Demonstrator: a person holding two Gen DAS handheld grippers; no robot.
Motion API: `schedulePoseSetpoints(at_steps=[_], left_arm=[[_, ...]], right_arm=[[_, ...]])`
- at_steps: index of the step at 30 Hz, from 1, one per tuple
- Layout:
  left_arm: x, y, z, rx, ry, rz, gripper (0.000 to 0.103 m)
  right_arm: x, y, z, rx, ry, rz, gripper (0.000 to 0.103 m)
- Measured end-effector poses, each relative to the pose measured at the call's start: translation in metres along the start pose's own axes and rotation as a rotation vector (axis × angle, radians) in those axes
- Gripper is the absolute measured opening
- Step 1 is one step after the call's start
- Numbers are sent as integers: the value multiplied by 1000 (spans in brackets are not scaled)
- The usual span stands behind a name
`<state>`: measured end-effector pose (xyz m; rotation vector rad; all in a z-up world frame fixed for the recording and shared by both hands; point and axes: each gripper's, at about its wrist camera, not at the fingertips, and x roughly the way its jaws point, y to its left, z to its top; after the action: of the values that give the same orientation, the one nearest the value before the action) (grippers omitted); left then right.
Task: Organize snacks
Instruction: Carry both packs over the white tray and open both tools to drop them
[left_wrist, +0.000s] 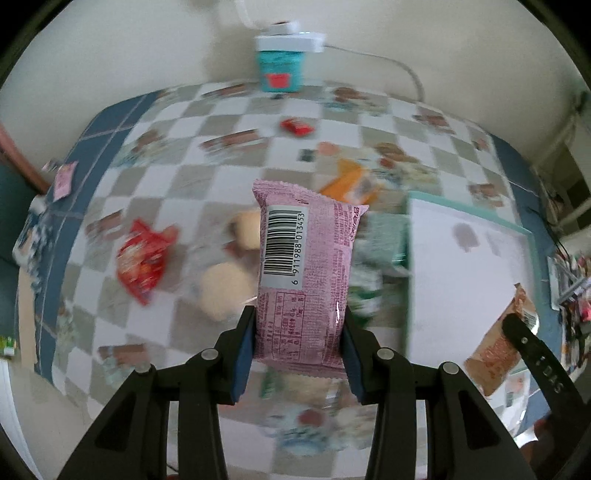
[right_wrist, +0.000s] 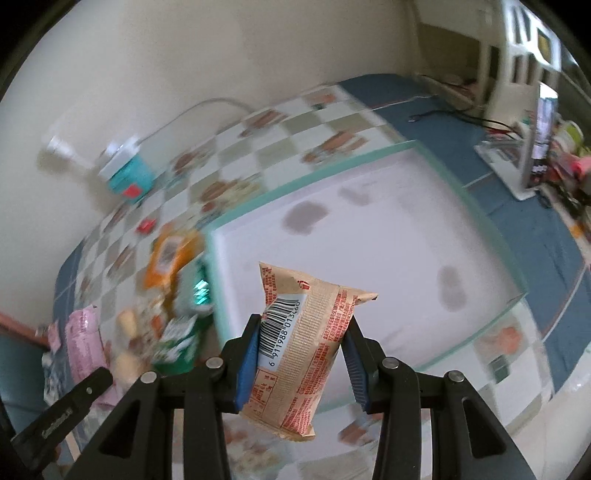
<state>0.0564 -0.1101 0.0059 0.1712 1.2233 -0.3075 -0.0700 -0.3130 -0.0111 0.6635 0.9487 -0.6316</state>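
My left gripper (left_wrist: 300, 314) is shut on a pink snack packet (left_wrist: 306, 273), barcode side up, held above the checkered table. My right gripper (right_wrist: 301, 325) is shut on a tan snack packet with red print (right_wrist: 306, 347), held over the near edge of a white box with a teal rim (right_wrist: 369, 240). That box shows at the right in the left wrist view (left_wrist: 465, 280). The right gripper with its tan packet (left_wrist: 498, 347) shows at the lower right of the left wrist view. The pink packet (right_wrist: 83, 339) shows at the left of the right wrist view.
Loose snacks lie on the checkered tablecloth (left_wrist: 207, 177): a red bag (left_wrist: 144, 258), round beige cakes (left_wrist: 221, 291), an orange packet (left_wrist: 347, 181), a green packet (right_wrist: 177, 343), a small red packet (left_wrist: 295, 126). A teal tub (left_wrist: 280, 66) stands by the wall. Clutter sits at the right (right_wrist: 546, 147).
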Motion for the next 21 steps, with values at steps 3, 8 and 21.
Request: schedulePoseSetpoints(at_steps=[3,8,21], left_arm=[[5,-32,8,33,9,-29,44],[20,-82,15,89,21,-59,44],[63,-154,30,170,51,-105,45]], right_arm=[[5,-17,14,34,-4,-18,45],[14,-40,33,80,-11,-40,45],[43,-87,67,147,-11,-117,46]])
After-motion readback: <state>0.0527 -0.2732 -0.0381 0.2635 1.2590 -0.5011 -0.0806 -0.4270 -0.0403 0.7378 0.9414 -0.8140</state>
